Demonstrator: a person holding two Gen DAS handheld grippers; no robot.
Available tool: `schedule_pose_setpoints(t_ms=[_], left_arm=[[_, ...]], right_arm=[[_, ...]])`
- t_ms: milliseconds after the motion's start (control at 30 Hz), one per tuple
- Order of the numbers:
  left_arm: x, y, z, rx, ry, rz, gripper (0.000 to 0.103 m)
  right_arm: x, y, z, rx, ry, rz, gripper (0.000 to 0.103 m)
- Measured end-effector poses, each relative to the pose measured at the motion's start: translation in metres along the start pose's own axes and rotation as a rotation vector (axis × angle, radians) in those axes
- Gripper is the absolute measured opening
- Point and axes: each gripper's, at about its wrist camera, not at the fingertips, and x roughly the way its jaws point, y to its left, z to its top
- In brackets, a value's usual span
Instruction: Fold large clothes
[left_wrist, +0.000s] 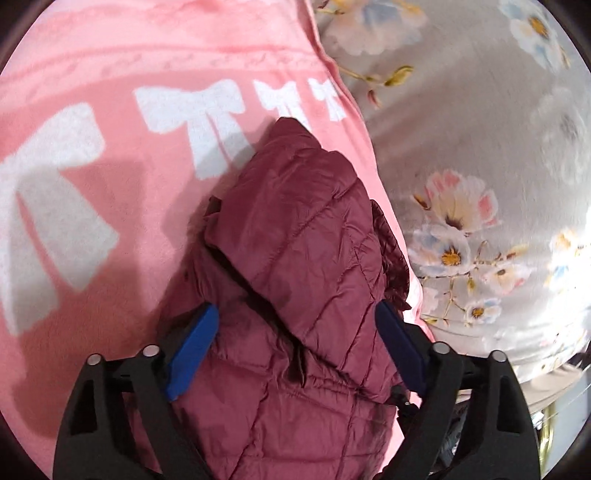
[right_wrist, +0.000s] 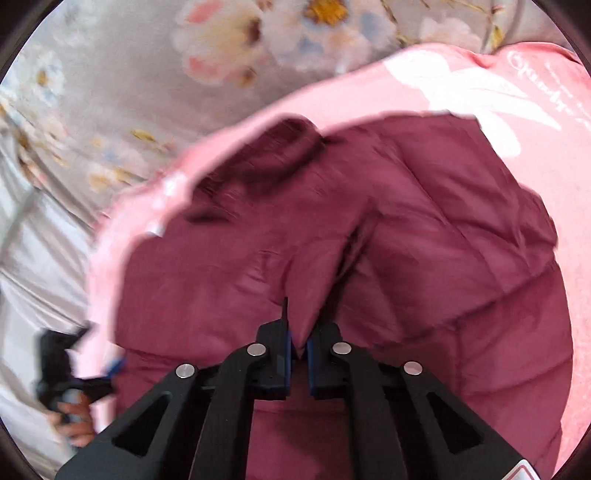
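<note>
Right gripper (right_wrist: 299, 350) pinches a fold of the quilted maroon jacket (right_wrist: 406, 240); left gripper (left_wrist: 295, 332) spread wide

The quilted jacket (left_wrist: 295, 258) lies on the blanket (left_wrist: 110, 221), which is itself spread over the bedsheet (left_wrist: 480, 147). In the left wrist view the jacket sits just inside the blanket's right edge, a folded part of it reaching toward the blanket's far side; the bedsheet shows beyond that edge, to the right. The left gripper (left_wrist: 295, 339) stands with a finger on either side of the jacket's near part (pads apart from the cloth, as far as can be seen). In the right wrist view the jacket (right_wrist: 406, 240) covers the blanket's (right_wrist: 461, 85) middle, and the bedsheet (right_wrist: 110, 92) lies behind and to the left. The right gripper (right_wrist: 298, 347) pinches a ridge of the jacket at its near side. A hand (right_wrist: 74, 421) shows at the blanket's left edge.
</note>
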Motion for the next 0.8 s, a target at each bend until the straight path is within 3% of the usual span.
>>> schedule_pose_setpoints(t_ms=[167, 233, 367, 500, 567, 633, 700, 800], left_arm=[[0.017, -0.004, 0.009, -0.005, -0.022, 0.087, 0.071], [0.021, -0.004, 0.014, -0.014, -0.041, 0.113, 0.065], [0.029, -0.007, 0.025, -0.028, -0.077, 0.142, 0.061], [0.030, -0.009, 0.030, -0.036, -0.099, 0.130, 0.056], [0.030, -0.012, 0.032, -0.025, -0.096, 0.112, 0.042], [0.031, -0.016, 0.035, 0.013, -0.118, 0.187, 0.020], [0.035, -0.013, 0.038, 0.035, -0.126, 0.278, 0.010], [0.038, -0.005, 0.035, 0.047, -0.119, 0.306, 0.005]], right_arm=[[-0.060, 0.052, 0.049, -0.085, -0.136, 0.133, 0.004], [-0.076, 0.062, 0.061, -0.118, -0.162, 0.141, 0.004], [-0.080, 0.062, 0.064, -0.164, -0.159, 0.082, 0.004], [-0.053, 0.019, 0.044, -0.118, -0.086, 0.000, 0.004], [-0.035, -0.002, 0.033, -0.105, -0.054, -0.058, 0.004], [-0.023, -0.021, 0.022, -0.099, -0.032, -0.102, 0.004], [-0.012, -0.035, 0.015, -0.084, -0.010, -0.131, 0.003], [0.001, -0.052, 0.005, -0.082, 0.008, -0.190, 0.003]])
